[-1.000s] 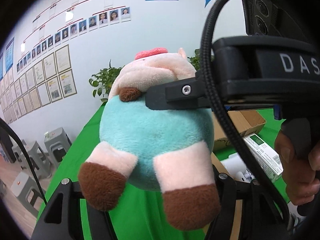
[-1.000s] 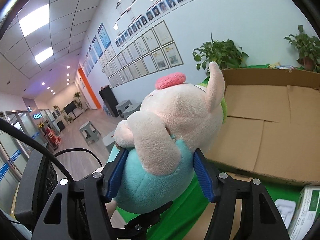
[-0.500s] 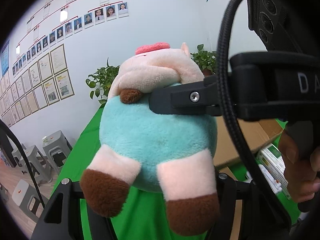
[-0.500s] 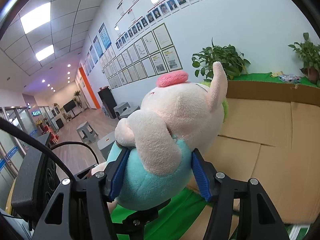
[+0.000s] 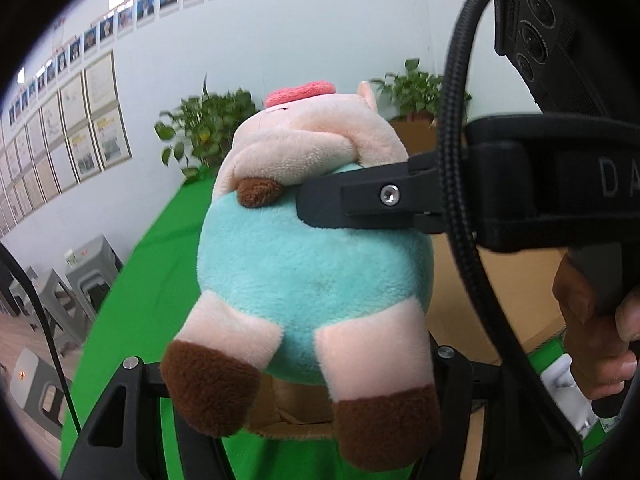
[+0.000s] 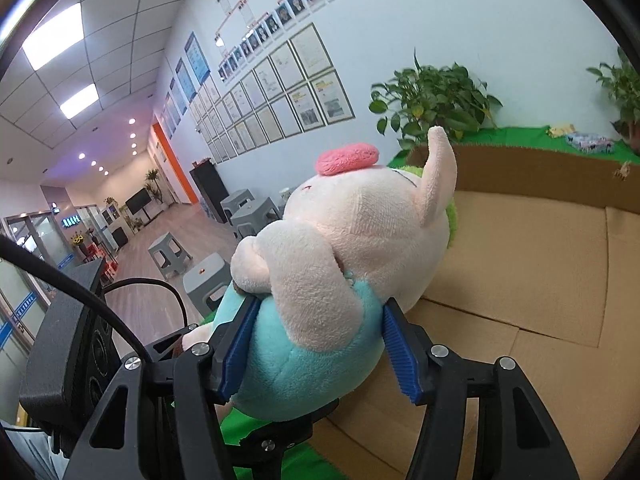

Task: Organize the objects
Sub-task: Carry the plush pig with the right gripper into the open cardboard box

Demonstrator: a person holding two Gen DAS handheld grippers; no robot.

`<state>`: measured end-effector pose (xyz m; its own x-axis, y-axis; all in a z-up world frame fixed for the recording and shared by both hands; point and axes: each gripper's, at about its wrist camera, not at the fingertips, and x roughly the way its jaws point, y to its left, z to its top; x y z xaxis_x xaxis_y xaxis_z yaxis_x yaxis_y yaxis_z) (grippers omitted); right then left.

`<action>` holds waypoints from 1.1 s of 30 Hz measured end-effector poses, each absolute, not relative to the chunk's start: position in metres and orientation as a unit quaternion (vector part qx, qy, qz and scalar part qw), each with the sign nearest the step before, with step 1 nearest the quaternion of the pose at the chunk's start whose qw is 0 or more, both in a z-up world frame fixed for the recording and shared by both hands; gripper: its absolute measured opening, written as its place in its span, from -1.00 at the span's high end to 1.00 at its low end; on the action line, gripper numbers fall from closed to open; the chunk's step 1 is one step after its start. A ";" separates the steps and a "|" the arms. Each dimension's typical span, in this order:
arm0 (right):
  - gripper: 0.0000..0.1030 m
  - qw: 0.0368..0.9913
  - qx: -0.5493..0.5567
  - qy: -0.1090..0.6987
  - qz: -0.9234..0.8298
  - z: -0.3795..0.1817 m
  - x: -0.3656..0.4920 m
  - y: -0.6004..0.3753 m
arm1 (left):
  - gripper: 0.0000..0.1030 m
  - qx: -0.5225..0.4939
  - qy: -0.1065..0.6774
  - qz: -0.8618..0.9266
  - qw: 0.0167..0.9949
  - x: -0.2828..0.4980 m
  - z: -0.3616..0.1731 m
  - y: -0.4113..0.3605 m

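Note:
A plush pig [image 5: 312, 264] with a pink head, teal body and brown feet hangs in the air. My right gripper [image 6: 320, 344] is shut on its teal body; the blue pads [image 6: 236, 348] press both sides. In the left wrist view the right gripper's black finger [image 5: 360, 200] crosses the toy's back. My left gripper [image 5: 288, 364] sits under the toy's legs with its fingers apart on either side; whether they touch the toy is hidden. An open cardboard box [image 6: 540, 280] lies just behind and below the pig.
The green table cloth [image 5: 152, 280] runs to the far wall. Potted plants [image 6: 432, 96] stand at the table's back edge. White packaged items [image 5: 560, 380] lie at lower right. Grey stools [image 6: 168, 252] stand on the floor to the left.
Both grippers and the pig have moved forward together; the cardboard box now fills more of the right wrist view. The right grip on the pig is unchanged.

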<state>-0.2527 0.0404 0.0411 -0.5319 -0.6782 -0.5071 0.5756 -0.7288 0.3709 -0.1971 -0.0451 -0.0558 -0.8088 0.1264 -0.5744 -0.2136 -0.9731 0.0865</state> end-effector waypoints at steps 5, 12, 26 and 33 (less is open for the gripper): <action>-0.11 0.346 0.362 -0.081 -0.862 -0.002 -0.289 0.031 | -0.23 -0.346 0.058 0.931 0.099 -0.211 -0.081 -0.048; -0.11 0.334 0.393 -0.078 -0.853 -0.049 -0.319 0.026 | -0.30 -0.381 0.056 0.918 0.098 -0.199 -0.088 -0.047; -0.37 0.316 0.441 -0.089 -0.835 -0.072 -0.300 0.022 | -0.28 -0.355 -0.013 0.927 0.120 -0.115 -0.069 -0.071; -0.59 0.309 0.478 -0.093 -0.817 -0.085 -0.295 0.005 | -0.28 -0.352 -0.049 0.927 0.118 -0.104 -0.072 -0.091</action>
<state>-0.2952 0.0049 -0.0850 -0.3527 -0.5936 -0.7234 0.4149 -0.7921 0.4477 -0.1040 -0.0910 -0.0718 -0.7244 0.2526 -0.6415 -0.1840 -0.9676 -0.1731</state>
